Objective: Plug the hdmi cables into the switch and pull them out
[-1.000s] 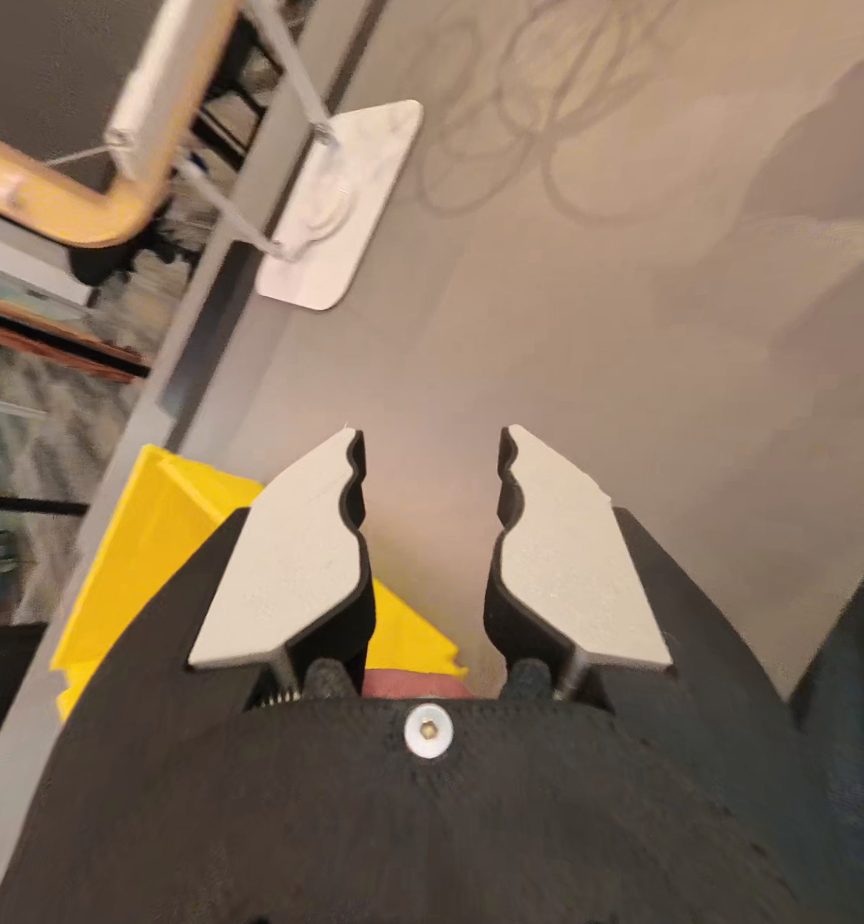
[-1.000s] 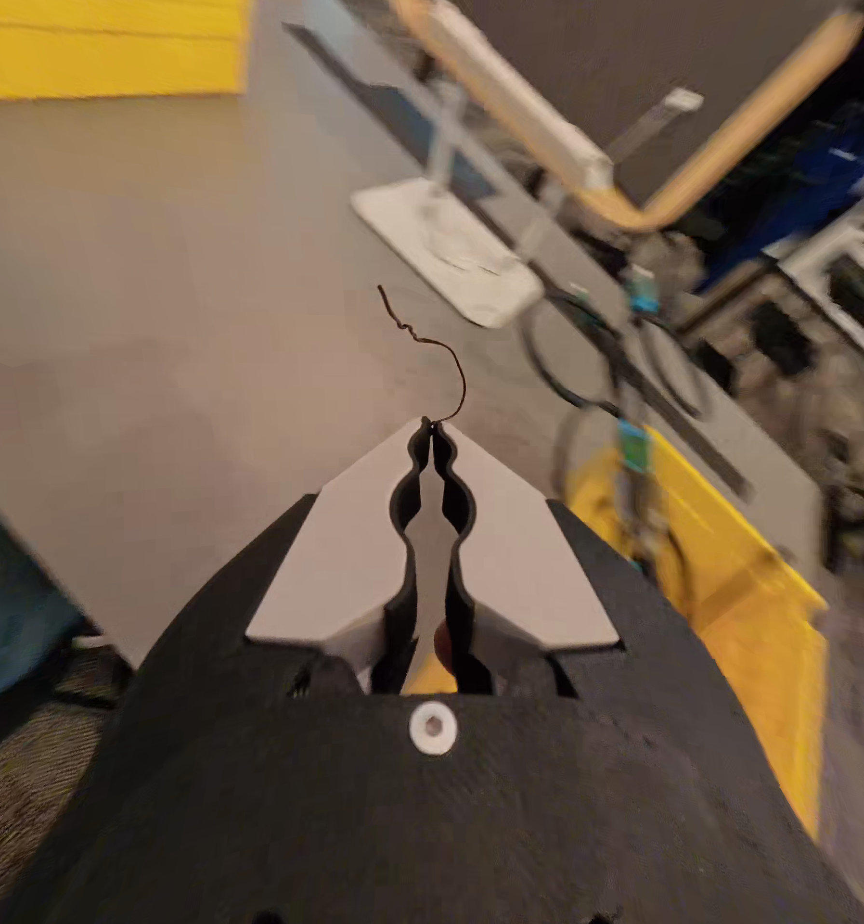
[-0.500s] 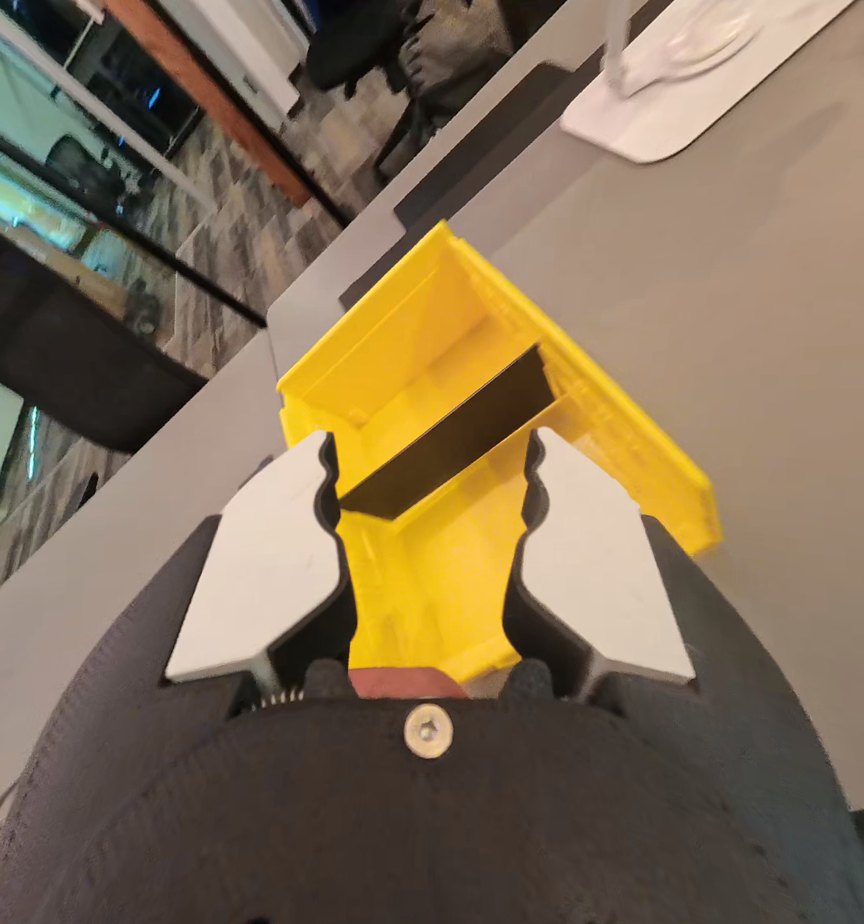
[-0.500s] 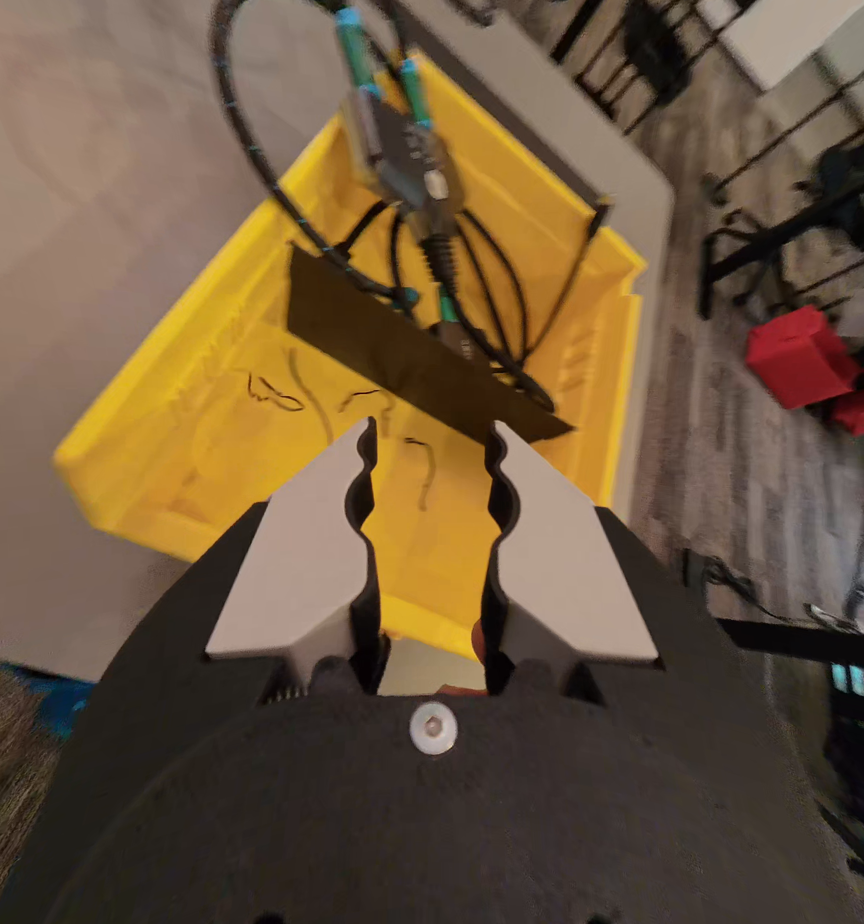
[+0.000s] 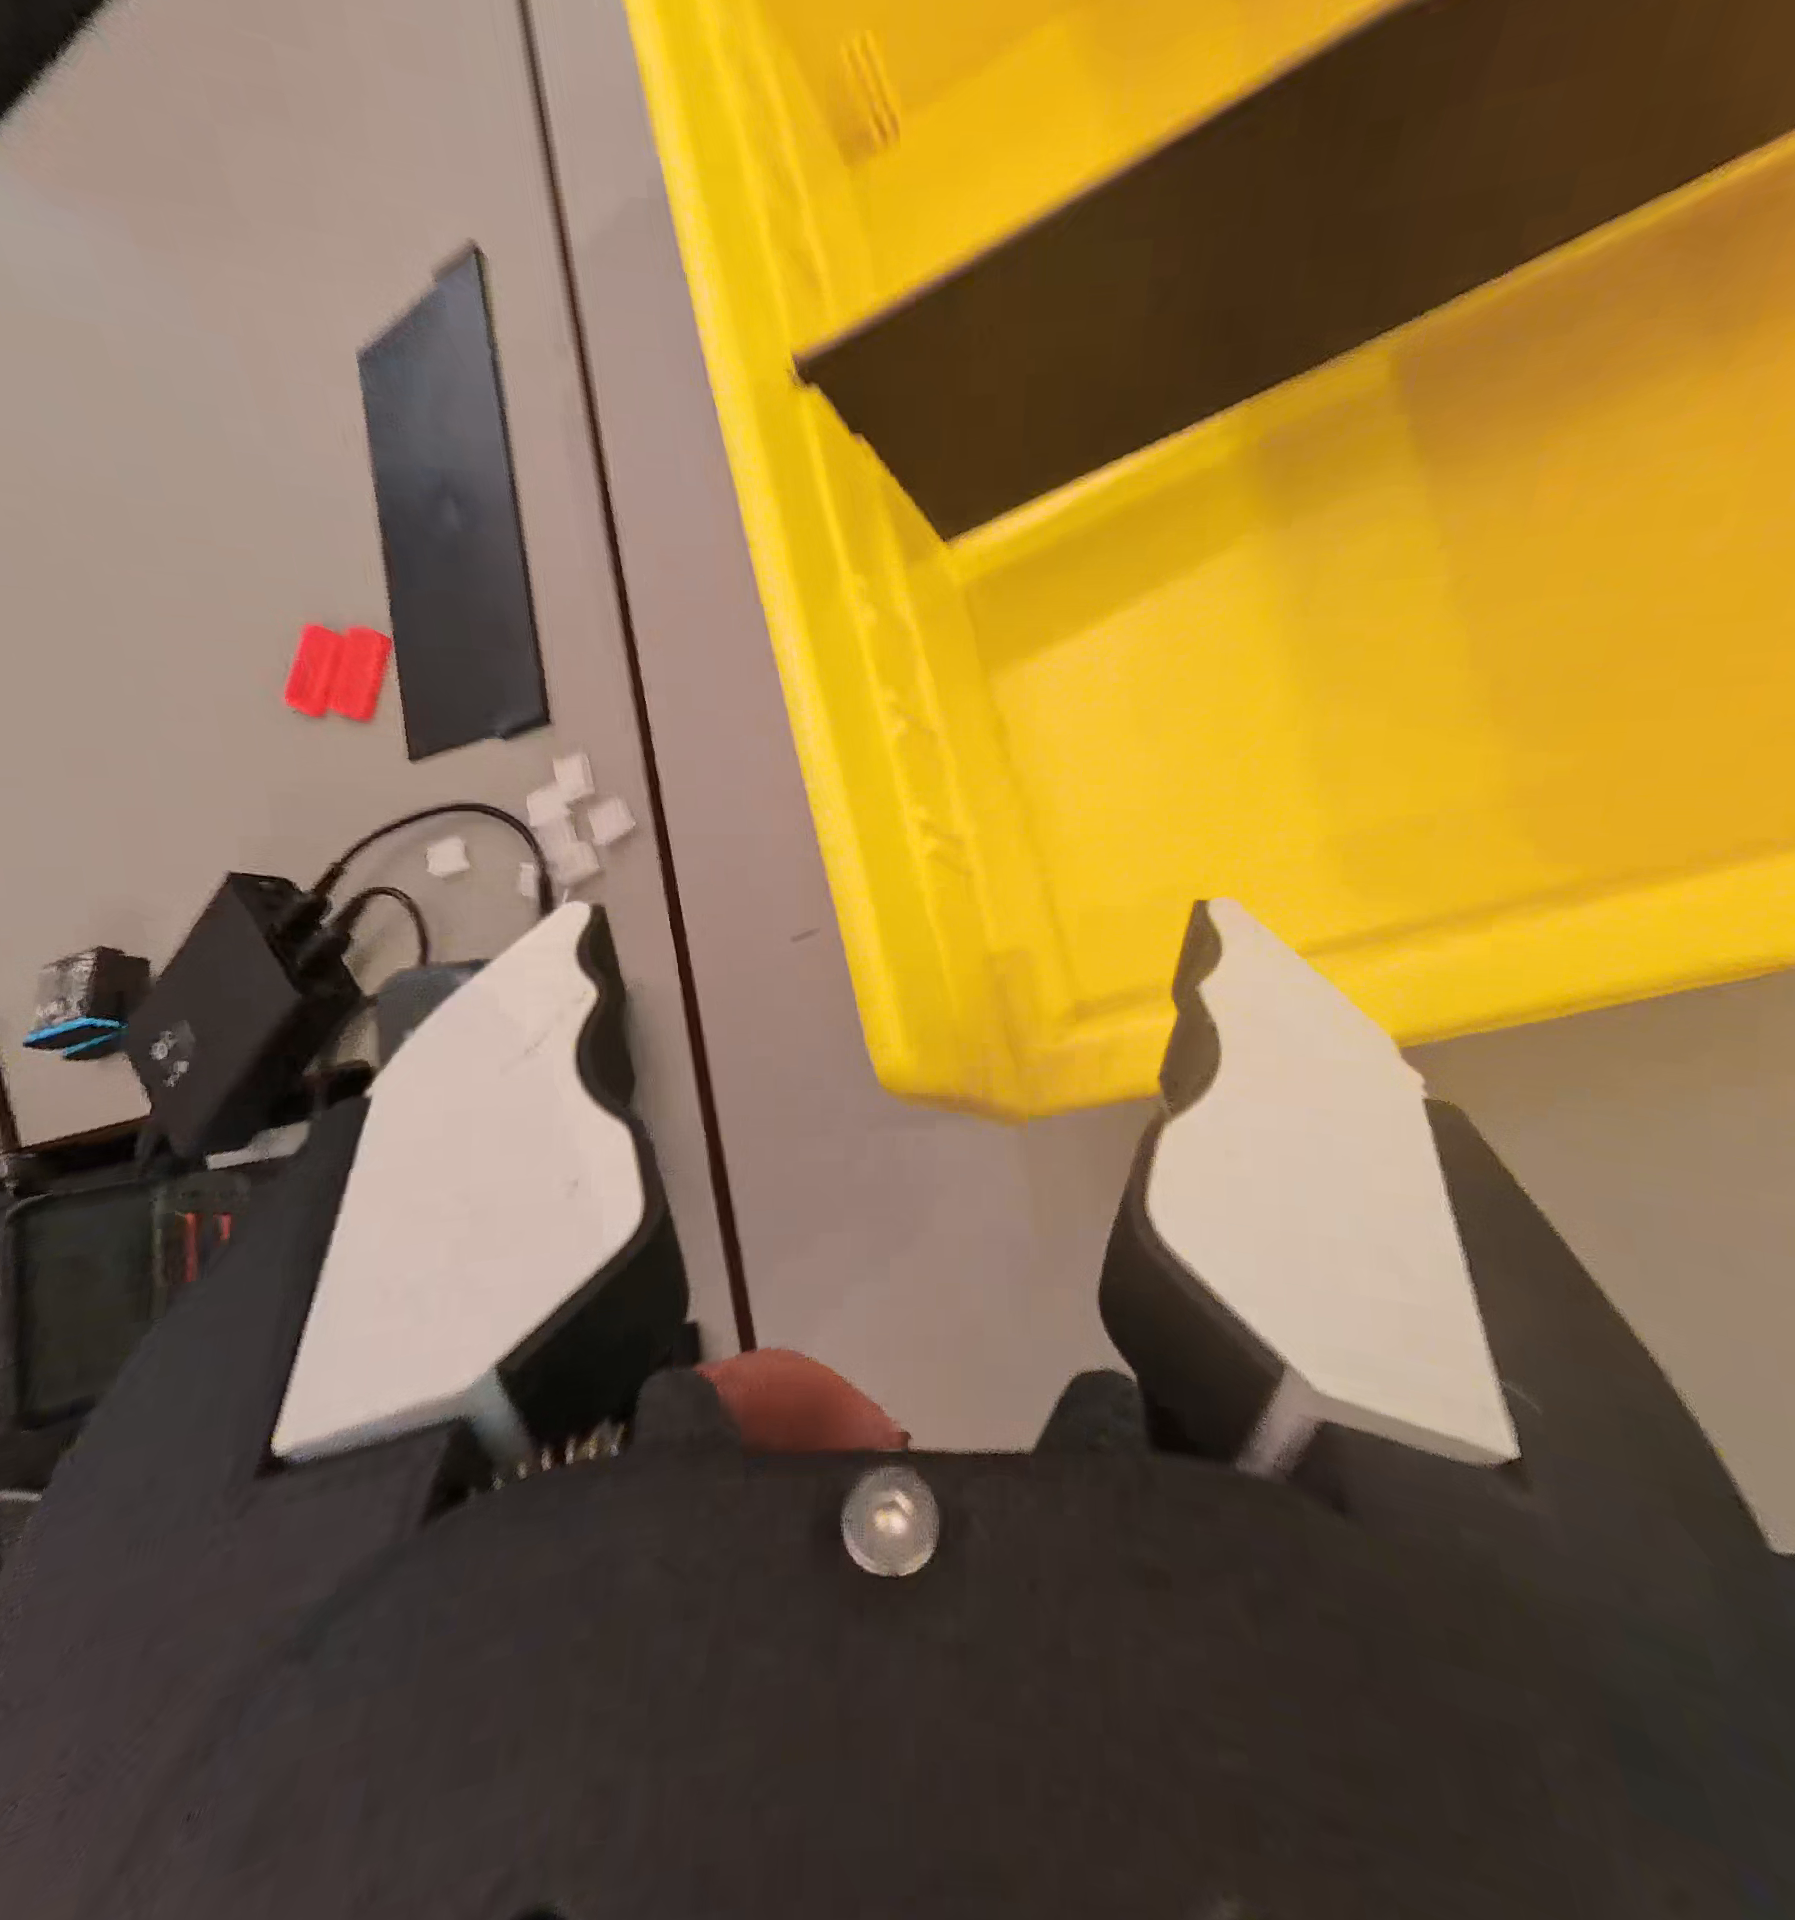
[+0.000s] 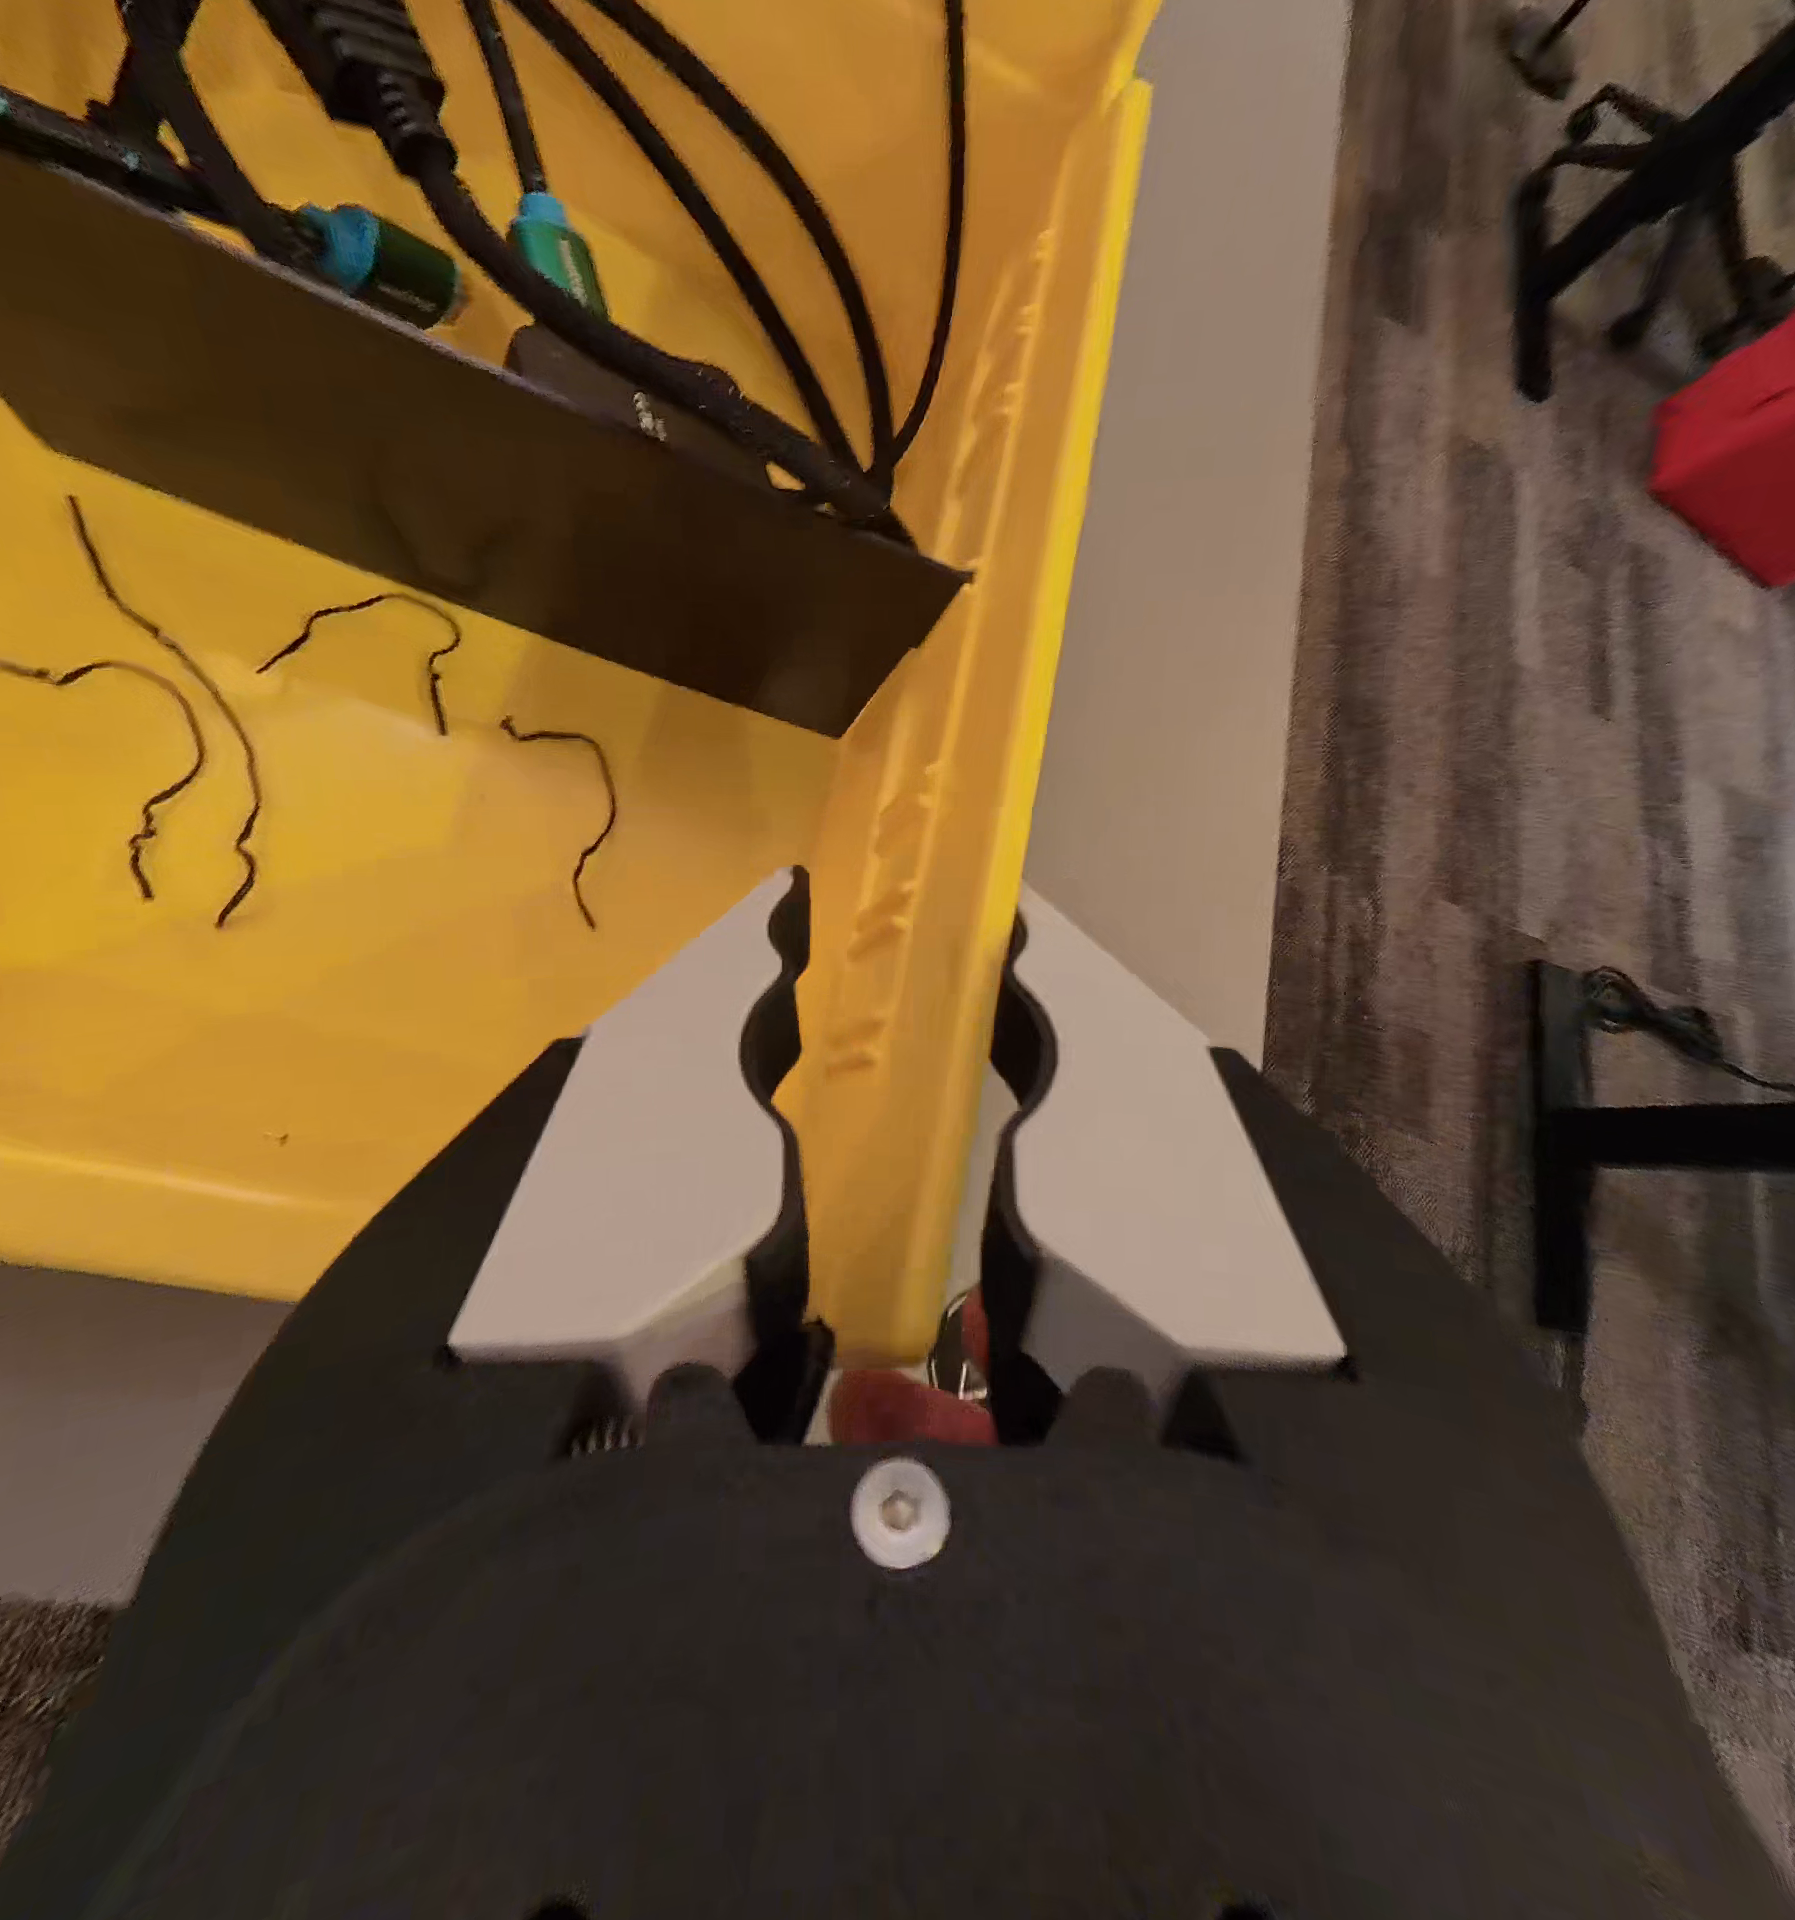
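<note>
Black HDMI cables (image 6: 727, 197) with green and teal plugs (image 6: 560, 260) lie in the back compartment of a yellow bin (image 6: 373, 1039), behind a black divider (image 6: 457, 468). A dark boxy piece (image 6: 592, 390) shows among them, partly hidden by the divider. My right gripper (image 6: 903, 894) straddles the bin's right wall (image 6: 924, 935), with both jaws against it. My left gripper (image 5: 893, 914) is wide open and empty at the front left corner of another yellow bin (image 5: 1340, 779), which has a black divider (image 5: 1288, 291) and looks empty.
Several loose thin black threads (image 6: 197, 748) lie in the front compartment. Left of the left bin are a black charger box (image 5: 238, 997) with cables, a red piece (image 5: 337, 670), a black flat panel (image 5: 451, 509) and small white bits (image 5: 576, 821). The table edge, floor and a red box (image 6: 1766, 436) are to the right. My hands' fingertips stand some 95 cm from each other.
My right gripper let go of a thin black thread, opened, moved over the bin and closed on its right wall. My left gripper swung to the other bin's corner and opened wider.
</note>
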A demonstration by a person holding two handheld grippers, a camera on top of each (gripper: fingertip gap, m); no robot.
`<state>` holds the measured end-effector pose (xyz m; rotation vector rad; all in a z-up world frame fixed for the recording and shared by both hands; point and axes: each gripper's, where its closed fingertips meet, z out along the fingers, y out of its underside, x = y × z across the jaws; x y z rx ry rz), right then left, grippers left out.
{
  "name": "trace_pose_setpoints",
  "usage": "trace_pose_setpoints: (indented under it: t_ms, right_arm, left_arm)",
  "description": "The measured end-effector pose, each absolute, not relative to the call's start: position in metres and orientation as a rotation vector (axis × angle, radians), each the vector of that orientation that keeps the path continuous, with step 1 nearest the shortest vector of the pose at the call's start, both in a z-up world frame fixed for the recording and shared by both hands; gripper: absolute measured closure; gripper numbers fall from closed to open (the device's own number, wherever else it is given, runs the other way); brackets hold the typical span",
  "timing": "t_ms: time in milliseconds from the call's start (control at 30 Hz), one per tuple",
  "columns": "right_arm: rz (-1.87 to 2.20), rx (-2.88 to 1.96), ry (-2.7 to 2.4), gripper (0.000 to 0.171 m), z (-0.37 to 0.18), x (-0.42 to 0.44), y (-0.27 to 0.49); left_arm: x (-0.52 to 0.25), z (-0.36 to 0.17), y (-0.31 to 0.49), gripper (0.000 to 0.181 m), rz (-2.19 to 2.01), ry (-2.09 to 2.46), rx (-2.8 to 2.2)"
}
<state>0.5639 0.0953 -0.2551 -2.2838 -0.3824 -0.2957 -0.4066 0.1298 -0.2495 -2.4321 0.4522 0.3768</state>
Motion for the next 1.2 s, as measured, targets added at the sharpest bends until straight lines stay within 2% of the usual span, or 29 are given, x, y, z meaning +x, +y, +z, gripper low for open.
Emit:
trace_pose_setpoints:
  t_ms: [100, 300, 333, 367, 467, 667, 1200]
  right_arm:
    - [-0.286, -2.221, -0.385, 0.151, -0.253, 0.56, 0.103]
    - [-0.124, -2.12, -0.35, 0.155, -0.25, 0.535, 0.113]
    - [-0.126, -2.117, -0.355, 0.155, -0.25, 0.531, 0.114]
    - [-0.119, -2.115, -0.355, 0.157, -0.25, 0.527, 0.115]
    - [-0.074, -2.103, -0.358, 0.159, -0.249, 0.51, 0.117]
    - [-0.028, -2.088, -0.417, 0.161, -0.249, 0.458, 0.111]
    - [0.118, -2.007, -0.621, 0.147, -0.25, 0.293, 0.101]
  left_arm:
    - [-0.403, -0.268, 0.132, 0.092, 0.323, 0.474, -2.458]
    - [-0.397, -0.275, 0.153, 0.148, 0.158, 0.401, -2.388]
    - [-0.399, -0.274, 0.155, 0.165, 0.135, 0.38, -2.375]
    - [-0.399, -0.274, 0.156, 0.173, 0.109, 0.37, -2.363]
    - [-0.396, -0.274, 0.156, 0.178, -0.033, 0.295, -2.343]
    - [-0.393, -0.267, 0.153, 0.178, -0.054, 0.284, -2.289]
    - [-0.385, -0.2, 0.123, 0.177, -0.046, 0.162, -1.993]
